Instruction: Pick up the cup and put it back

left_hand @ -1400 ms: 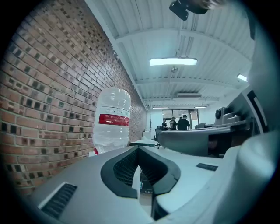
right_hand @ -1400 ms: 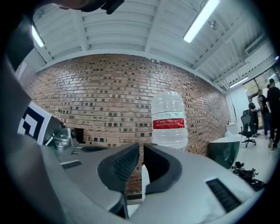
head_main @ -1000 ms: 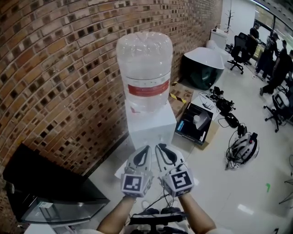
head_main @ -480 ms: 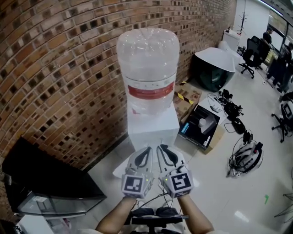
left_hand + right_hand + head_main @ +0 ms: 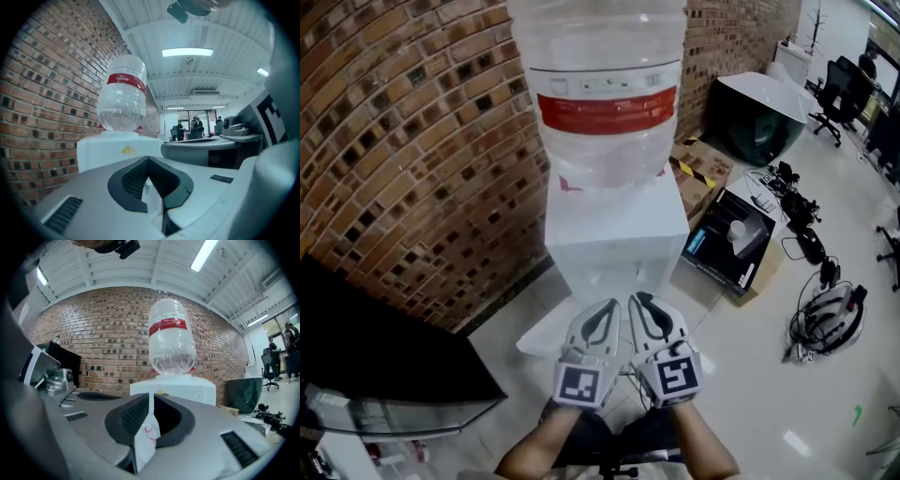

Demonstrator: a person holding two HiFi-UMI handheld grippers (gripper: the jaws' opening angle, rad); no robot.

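Observation:
A white water dispenser (image 5: 614, 230) with a clear bottle (image 5: 600, 103) bearing a red band stands against the brick wall, straight ahead of both grippers. No cup shows plainly in any view. My left gripper (image 5: 612, 305) and right gripper (image 5: 636, 300) are held side by side just short of the dispenser's front, both shut. In the right gripper view a thin white strip with a red mark (image 5: 146, 434) sits in the seam of the jaws; what it is I cannot tell. A similar pale strip (image 5: 152, 199) shows in the left gripper view.
A brick wall (image 5: 412, 159) runs behind the dispenser. A black cabinet (image 5: 375, 366) stands at the left. On the floor to the right lie an open box (image 5: 733, 239), a dark dome-shaped thing (image 5: 759, 117), cables and a helmet (image 5: 830, 314).
The dispenser has grown larger and nearer in the head view. Both grippers have stayed shut and side by side.

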